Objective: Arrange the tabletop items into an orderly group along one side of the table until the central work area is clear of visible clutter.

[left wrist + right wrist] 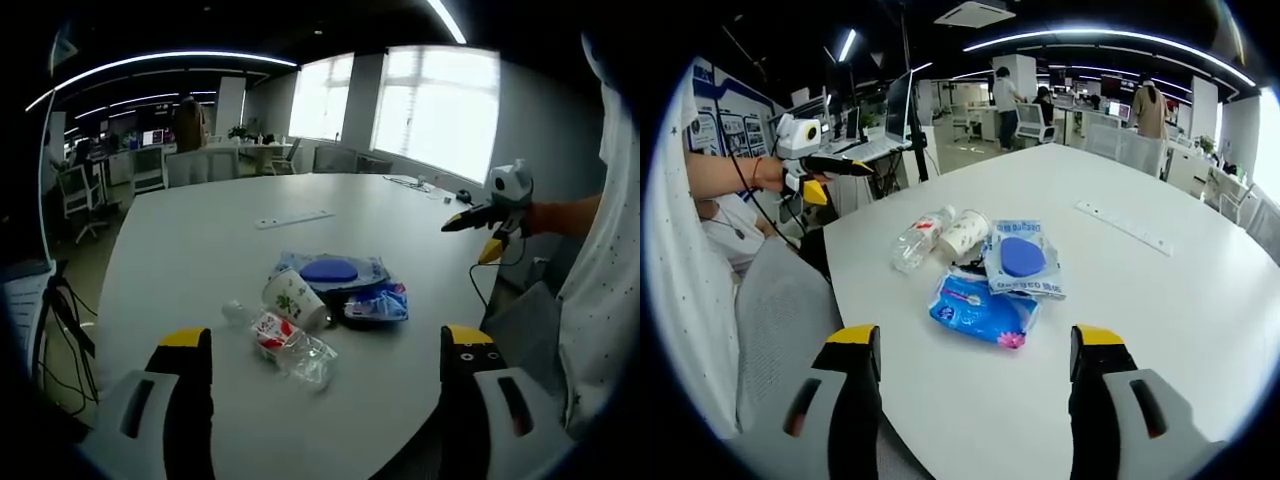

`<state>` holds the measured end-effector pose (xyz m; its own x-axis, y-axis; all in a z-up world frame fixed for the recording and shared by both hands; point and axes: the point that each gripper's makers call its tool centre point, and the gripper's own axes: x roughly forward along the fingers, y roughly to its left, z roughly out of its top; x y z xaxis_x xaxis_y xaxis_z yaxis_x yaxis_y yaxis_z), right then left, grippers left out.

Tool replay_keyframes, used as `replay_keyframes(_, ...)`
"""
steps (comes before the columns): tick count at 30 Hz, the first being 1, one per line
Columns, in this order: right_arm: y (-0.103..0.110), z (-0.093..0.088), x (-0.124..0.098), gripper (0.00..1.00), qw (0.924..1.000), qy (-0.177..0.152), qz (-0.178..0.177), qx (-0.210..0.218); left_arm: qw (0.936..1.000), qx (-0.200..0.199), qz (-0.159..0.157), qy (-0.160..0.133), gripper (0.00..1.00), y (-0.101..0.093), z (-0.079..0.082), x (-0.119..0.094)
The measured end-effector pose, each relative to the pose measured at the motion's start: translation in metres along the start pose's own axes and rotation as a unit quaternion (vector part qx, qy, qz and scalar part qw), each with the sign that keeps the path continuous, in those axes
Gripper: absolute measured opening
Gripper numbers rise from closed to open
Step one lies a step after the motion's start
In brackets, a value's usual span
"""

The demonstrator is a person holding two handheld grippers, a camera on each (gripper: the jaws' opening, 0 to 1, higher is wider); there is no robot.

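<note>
On the white table (190,260) lies a small cluster. It holds a clear plastic bottle (288,347) with a red label, a paper cup (295,298) on its side, a wipes pack (330,272) with a round blue lid, and a blue packet (378,303). My left gripper (326,338) stands open just short of the bottle, holding nothing. In the right gripper view the same bottle (920,238), cup (965,233), wipes pack (1022,260) and blue packet (980,305) lie ahead of my open, empty right gripper (975,338). Each gripper also appears from the side in the other view, the right gripper (478,218) and the left gripper (835,165).
A long white strip (1128,228) lies flat further across the table (1160,330). A grey chair (780,310) stands at the table's edge beside a person in white. Cables (415,183) lie near the window side. Office desks, chairs and people fill the background.
</note>
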<state>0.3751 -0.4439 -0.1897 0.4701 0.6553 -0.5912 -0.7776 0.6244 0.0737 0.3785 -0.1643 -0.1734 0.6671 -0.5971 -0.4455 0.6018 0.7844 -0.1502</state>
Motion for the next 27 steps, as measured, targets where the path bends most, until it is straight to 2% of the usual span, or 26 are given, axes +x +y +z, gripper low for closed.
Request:
replay_keyframes(19,-0.0052,-0.0019,0.0041,0.75,0.9999,0.002,-0.003,0.013,1.0000,-0.002,0.000,0.007,0.97,0.0052,-0.0052,0.0032)
replay_keyframes(27,-0.0054,0.0005,0.0087,0.73,0.9998,0.002,-0.004,0.018,1.0000,0.001,-0.001,0.007,0.97,0.0075,-0.0018,0.0057)
